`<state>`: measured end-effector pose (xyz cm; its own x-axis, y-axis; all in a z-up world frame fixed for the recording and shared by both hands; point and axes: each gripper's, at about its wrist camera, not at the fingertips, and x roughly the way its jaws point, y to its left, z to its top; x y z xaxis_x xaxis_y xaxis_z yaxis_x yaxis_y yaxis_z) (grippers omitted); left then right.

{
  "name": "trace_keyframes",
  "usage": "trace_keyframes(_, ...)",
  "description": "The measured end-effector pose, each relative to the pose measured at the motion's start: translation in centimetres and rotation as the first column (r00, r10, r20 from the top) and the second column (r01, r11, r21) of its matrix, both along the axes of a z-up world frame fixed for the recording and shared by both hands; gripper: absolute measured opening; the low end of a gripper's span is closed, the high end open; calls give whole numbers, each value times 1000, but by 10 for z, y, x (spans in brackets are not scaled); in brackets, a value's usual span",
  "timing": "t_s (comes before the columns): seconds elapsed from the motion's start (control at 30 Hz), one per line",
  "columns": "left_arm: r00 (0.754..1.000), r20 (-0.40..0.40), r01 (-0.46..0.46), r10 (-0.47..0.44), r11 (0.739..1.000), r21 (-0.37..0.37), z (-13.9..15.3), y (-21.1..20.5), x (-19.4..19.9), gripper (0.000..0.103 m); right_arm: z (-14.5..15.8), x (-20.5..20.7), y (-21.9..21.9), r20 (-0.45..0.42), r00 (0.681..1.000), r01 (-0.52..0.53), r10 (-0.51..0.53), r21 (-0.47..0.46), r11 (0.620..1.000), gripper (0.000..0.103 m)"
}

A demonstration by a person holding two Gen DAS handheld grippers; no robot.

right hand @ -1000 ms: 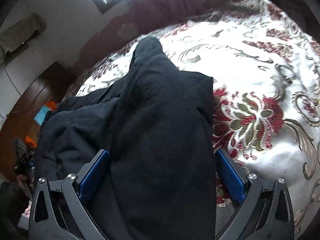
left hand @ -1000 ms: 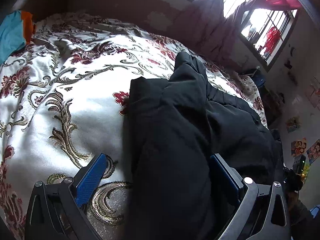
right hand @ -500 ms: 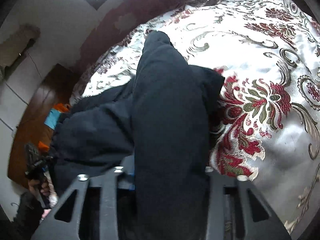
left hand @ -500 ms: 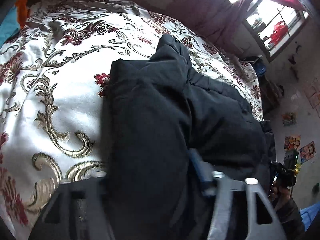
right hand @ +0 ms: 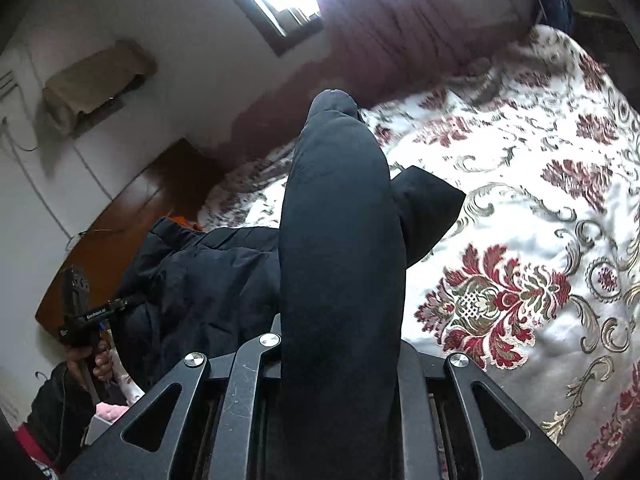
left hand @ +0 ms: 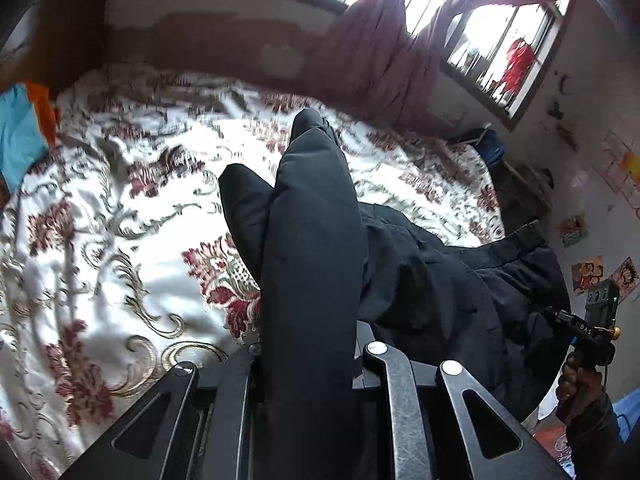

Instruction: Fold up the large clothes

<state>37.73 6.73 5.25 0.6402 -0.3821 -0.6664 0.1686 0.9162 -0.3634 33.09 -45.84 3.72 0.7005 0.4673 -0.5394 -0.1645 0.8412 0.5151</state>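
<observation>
Both tongs, left [left hand: 310, 354] and right [right hand: 340, 344], are closing, clamped on the black jacket [left hand: 432, 280].

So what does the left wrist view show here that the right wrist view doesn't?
Only the left wrist view: a barred window with something red hanging in it, posters on the wall, a blue and orange cloth.
Only the right wrist view: a draped wall unit and a brown wooden panel.
Both: the black jacket pinched in that view's own tongs, closing on it, the floral bedspread, the maroon curtain.
</observation>
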Motion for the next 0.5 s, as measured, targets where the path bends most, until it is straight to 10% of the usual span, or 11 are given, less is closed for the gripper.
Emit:
trace_keyframes(0.27,999,36,-13,13,1000,24,11,11,-41,15,-6,-21,16,1,1000,-19,19,-57,998,14)
trace_keyframes(0.5,997,-37,-61,62,998,31,-61,14,-42,16,-68,-17,26,-65,997,28,-41,-191,981,15)
